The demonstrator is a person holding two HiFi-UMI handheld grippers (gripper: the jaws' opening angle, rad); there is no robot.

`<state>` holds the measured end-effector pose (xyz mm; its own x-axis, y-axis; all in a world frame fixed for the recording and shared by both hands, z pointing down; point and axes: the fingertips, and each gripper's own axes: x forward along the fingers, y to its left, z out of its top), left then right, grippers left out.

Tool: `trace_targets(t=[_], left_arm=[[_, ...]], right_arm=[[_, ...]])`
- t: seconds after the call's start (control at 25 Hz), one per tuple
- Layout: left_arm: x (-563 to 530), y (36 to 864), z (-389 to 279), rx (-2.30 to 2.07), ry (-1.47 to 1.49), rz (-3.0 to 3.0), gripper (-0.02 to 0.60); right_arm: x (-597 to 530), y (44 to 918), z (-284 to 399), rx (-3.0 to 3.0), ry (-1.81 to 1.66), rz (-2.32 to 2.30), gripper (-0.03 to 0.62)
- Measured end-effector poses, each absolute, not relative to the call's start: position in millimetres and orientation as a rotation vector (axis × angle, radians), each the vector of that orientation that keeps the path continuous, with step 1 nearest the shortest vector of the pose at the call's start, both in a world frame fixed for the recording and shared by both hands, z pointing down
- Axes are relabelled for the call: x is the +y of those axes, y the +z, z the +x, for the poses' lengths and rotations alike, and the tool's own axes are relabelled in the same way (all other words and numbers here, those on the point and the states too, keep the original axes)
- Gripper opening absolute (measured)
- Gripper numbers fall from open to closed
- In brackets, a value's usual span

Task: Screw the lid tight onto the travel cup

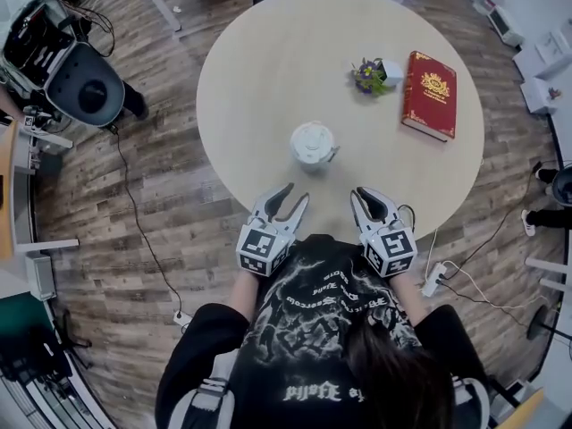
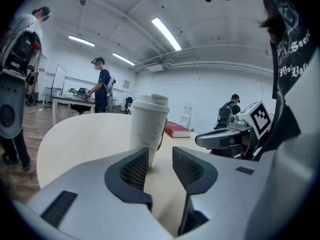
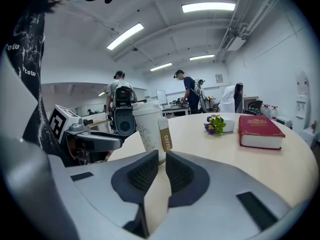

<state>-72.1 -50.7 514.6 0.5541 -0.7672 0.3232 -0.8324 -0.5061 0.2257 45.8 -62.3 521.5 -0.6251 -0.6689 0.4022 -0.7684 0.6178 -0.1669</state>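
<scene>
Near edge: both grippers sit low over the rim of the round table [image 1: 268, 70], just in front of the person's black printed shirt [image 1: 322, 315].

Left gripper [image 1: 295, 195]: fingers spread, a clear gap between the ribbed pads [image 2: 135, 170], bare tabletop showing through, nothing held.

Right gripper [image 1: 364, 193]: fingers drawn nearly together, only a thin slit between the pads [image 3: 179, 173], nothing in it. The tips appear to meet in the head view.

Each gripper shows in the other's view, marker cube outward.

Travel cup [image 1: 313, 143]: white, upright on the table, ahead of both grippers and roughly between their lines, apart from both. The left gripper view has it just beyond its left pad. The right gripper view has it straight ahead of the slit. White lid [image 1: 312, 138] is on top of the cup; how tight it sits cannot be told. A brown tag reading COFFEE [image 3: 164, 135] hangs down the cup's side.

Further back, to the right: a small bunch of flowers [image 1: 368, 76] beside a white dish [image 1: 391, 71], then a red book [image 1: 430, 94] lying flat near the right edge.

Background: people at benches under ceiling strip lights.
</scene>
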Motion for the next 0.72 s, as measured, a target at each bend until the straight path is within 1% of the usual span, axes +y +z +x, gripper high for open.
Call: trace_targets(t=[0.04, 0.08, 0.12, 0.16, 0.28, 0.72], left_arm=[[-50.0, 514.7, -70.6, -1.304, 0.271, 2.449, 0.161], [-50.0, 514.1, -70.6, -1.305, 0.279, 2.454, 0.134], [-50.2, 513.4, -71.6, -1.308, 0.279, 2.452, 0.079], [-50.1, 513.1, -72.7, -1.306, 0.275, 2.446, 0.032], [-48.2, 514.3, -72.5, -1.289, 0.256, 2.428, 0.021], [-50.5, 515.9, -82.4, -1.358, 0.242, 2.384, 0.021]], right_arm=[[-62.3, 521.8, 46.7, -2.540, 0.473, 1.172, 0.048], [-62.3, 522.1, 47.5, -2.536, 0.474, 1.180, 0.033], [-62.4, 522.2, 47.9, -2.531, 0.472, 1.187, 0.013], [-62.4, 522.1, 47.8, -2.528, 0.469, 1.191, 0.008], [-62.5, 522.8, 48.2, -2.518, 0.461, 1.196, 0.008], [-60.0, 524.4, 38.8, -2.494, 0.425, 1.140, 0.005]])
